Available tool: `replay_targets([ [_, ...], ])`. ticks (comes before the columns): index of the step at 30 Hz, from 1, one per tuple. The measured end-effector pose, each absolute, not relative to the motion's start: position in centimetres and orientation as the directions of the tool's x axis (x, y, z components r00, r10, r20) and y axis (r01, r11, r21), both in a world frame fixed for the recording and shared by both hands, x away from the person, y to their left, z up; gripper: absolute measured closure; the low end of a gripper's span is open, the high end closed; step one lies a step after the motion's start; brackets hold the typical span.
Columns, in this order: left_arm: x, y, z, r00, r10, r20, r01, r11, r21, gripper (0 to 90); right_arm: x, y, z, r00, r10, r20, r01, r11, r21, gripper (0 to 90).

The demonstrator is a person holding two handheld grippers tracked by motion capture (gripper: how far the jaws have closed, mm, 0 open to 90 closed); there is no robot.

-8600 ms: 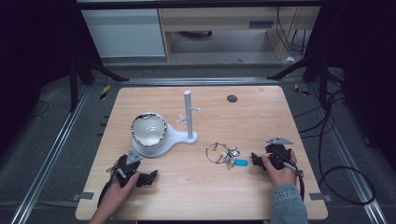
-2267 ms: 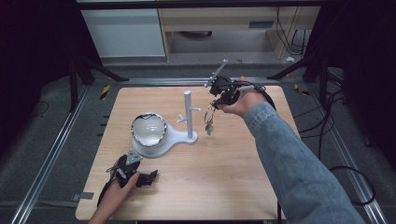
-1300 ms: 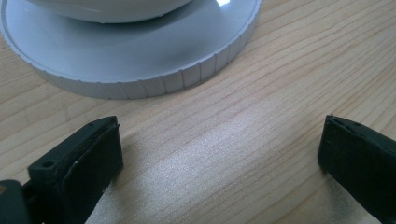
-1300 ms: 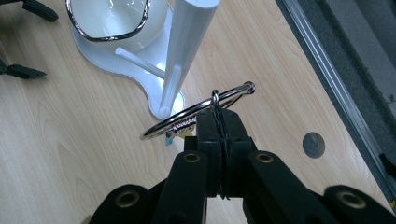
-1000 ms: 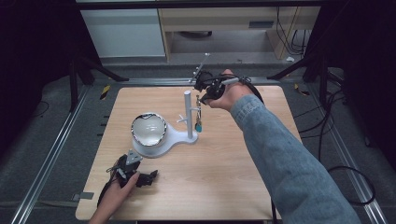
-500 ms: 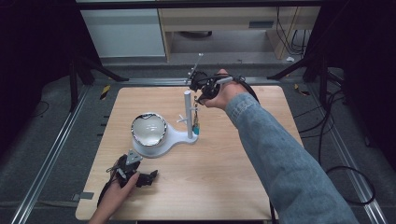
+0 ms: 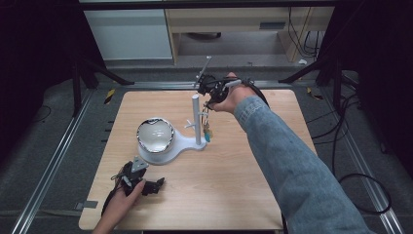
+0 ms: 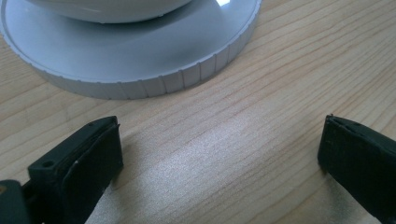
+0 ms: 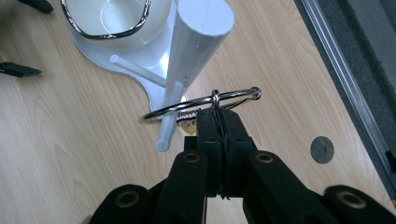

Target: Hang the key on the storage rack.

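light falls from above onto the pale wooden table (image 7: 219, 195), while the surroundings sink into darkness. the high view is soft and grainy. a glare patch shines on the wood between the left gripper (image 8: 219, 163) jaws, whose near edges blur
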State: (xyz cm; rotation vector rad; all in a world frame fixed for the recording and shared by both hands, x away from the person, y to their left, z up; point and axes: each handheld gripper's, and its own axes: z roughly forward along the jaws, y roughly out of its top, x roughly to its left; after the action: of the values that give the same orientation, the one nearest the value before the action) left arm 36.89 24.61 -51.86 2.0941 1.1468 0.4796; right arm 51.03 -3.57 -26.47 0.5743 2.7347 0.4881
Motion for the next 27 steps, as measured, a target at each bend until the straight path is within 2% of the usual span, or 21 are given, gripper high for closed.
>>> replay_targets([
  [27, 36.9, 24.6, -51.8, 0.542, 0.841, -0.008, 0.586, -0.371, 0.720, 0.0, 52.3, -3.5, -27.6, -0.885, 0.437, -0.158, 0.357, 0.857, 0.370, 88.5],
])
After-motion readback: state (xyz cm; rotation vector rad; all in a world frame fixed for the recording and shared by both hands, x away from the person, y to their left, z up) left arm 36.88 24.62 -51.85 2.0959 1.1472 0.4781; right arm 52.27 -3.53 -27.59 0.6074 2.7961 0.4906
